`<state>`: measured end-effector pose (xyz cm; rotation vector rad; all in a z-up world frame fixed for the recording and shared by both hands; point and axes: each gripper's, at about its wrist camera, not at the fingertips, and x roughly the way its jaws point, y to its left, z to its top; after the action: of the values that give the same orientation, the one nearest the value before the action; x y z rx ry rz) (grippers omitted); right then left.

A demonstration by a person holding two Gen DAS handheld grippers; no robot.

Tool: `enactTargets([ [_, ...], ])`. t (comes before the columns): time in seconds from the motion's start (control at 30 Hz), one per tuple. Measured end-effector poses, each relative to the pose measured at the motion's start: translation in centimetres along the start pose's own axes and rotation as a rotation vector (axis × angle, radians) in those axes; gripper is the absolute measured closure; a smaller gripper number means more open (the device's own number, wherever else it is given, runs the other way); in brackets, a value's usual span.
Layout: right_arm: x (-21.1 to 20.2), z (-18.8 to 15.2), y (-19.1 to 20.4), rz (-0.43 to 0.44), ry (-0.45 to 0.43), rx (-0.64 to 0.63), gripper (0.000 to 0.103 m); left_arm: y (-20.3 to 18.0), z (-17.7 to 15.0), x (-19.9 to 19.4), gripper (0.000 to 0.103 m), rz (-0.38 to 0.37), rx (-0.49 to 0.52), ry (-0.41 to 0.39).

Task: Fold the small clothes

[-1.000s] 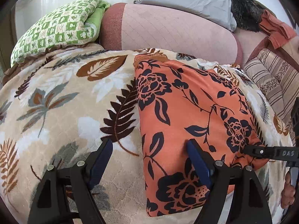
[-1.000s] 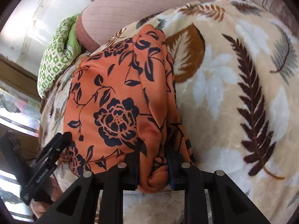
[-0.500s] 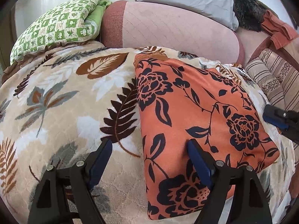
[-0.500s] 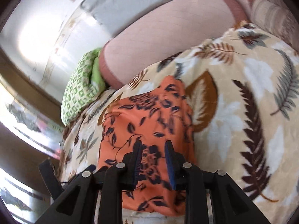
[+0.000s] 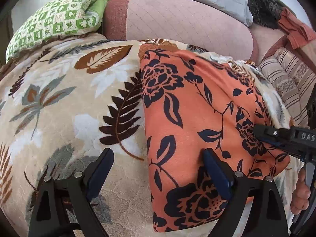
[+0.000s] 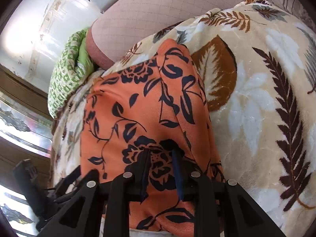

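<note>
Folded orange floral garment (image 5: pixel 197 118) on the leaf-print blanket (image 5: pixel 59 98), its near edge cut off.
Left gripper (image 5: pixel 158 169) hovers with jaws spread wide; right gripper (image 6: pixel 161 169) presses down, jaws narrowly parted, pinching nothing.

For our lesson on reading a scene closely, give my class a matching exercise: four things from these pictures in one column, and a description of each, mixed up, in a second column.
Things:
1. garment
2. blanket
3. folded quilt
4. left gripper

Descriptions:
A. green and white checks, lying at the far edge of the bed
B. orange with dark flowers
C. open, one finger over the orange cloth, the other over the blanket
D. cream with brown and grey leaves, spread under the clothing

Pairs: 1-B, 2-D, 3-A, 4-C
</note>
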<state>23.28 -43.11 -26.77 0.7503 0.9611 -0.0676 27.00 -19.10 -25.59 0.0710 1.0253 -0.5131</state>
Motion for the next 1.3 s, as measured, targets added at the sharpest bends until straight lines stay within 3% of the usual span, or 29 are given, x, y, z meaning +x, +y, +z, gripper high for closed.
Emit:
enactTargets([
  [0.13, -2.2, 1.3, 0.4, 0.055, -0.097, 0.000, 0.076, 0.4, 0.7, -0.9, 0.011, -0.014, -0.009, -0.042],
  [0.27, -2.8, 3.5, 1.8, 0.078, -0.130, -0.026, 0.075, 0.0, 0.7, 0.2, 0.011, -0.024, 0.015, 0.002],
  [0.37, -1.5, 5.2, 3.0, 0.002, -0.125, -0.052, 0.075, -0.4, 0.6, 0.7, 0.011, -0.016, 0.031, 0.009],
  [0.5, 4.2, 7.3, 3.7, -0.120, 0.011, -0.048, 0.077, 0.2, 0.9, 1.2, 0.010, -0.039, -0.008, 0.041],
  [0.6, 8.1, 8.6, 4.5, -0.214, 0.037, -0.118, 0.077, 0.6, 0.9, 1.4, 0.010, -0.048, -0.036, 0.062],
  [0.73, 8.5, 10.0, 6.6, -0.261, 0.082, -0.130, 0.075, 0.9, 0.9, 1.2, 0.010, -0.051, -0.074, 0.085],
  [0.8, 7.9, 10.2, 7.6, -0.225, 0.079, -0.138, 0.076, 1.1, 0.7, 1.2, 0.010, -0.058, -0.103, 0.100],
  [0.87, 7.1, 10.1, 9.4, -0.114, 0.080, -0.163, 0.076, 1.2, 0.6, 1.2, 0.010, -0.063, -0.120, 0.106],
  [1.03, 8.5, 8.9, 14.2, 0.012, 0.185, -0.268, 0.076, 1.3, 0.4, 1.1, 0.010, -0.068, -0.135, 0.114],
  [1.23, 15.2, 9.2, 13.2, -0.091, 0.308, -0.213, 0.077, 1.2, -0.1, 1.2, 0.009, -0.032, -0.136, 0.100],
  [1.3, 15.9, 9.7, 12.3, -0.045, 0.296, -0.165, 0.077, 1.5, -0.2, 1.3, 0.005, -0.041, -0.155, 0.107],
])
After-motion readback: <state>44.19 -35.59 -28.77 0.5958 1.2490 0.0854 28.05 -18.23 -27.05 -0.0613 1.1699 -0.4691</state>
